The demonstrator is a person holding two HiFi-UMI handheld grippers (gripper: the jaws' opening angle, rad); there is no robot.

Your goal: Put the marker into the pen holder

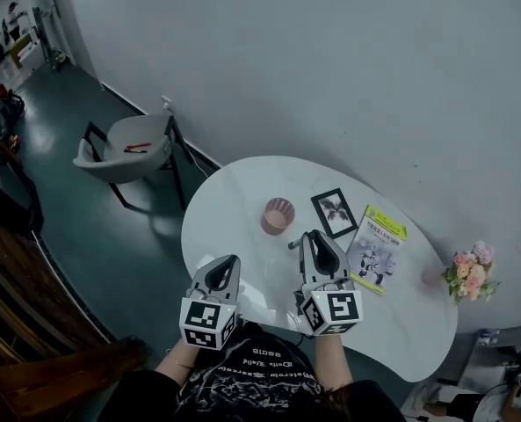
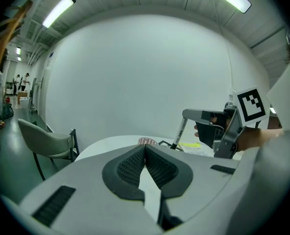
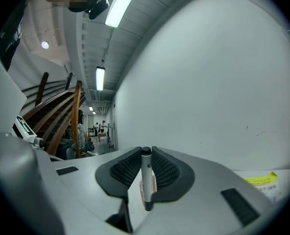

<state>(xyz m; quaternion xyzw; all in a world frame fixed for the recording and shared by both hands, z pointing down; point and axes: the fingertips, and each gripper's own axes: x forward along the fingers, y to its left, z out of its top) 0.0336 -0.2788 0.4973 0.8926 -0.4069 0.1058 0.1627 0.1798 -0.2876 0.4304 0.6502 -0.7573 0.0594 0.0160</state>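
White-barrelled marker [image 3: 145, 180] with a black cap stands clamped between the ribbed pads of the right tool [image 1: 316, 239], its jaws narrowed onto the barrel. So the pick-up part of the job looks done. From the left gripper view the marker hangs down from that tool, its lower end close above the white rounded bench [image 1: 234, 200]; whether it is quite clear of the surface I cannot tell.

The pink mesh pen holder [image 1: 278, 215] stands upright on the bench just beyond the right tool and a little to its left, apart from the marker and with nothing showing inside it. The left tool [image 1: 226, 267] hovers near the bench's near edge, its pads drawn together on nothing.

What remains, as I judge it: bring the marker over the holder's mouth, lower it in and let go. A black picture frame [image 1: 335, 212] and a yellow-and-white booklet [image 1: 379, 249] lie to the holder's right, off the likely path.
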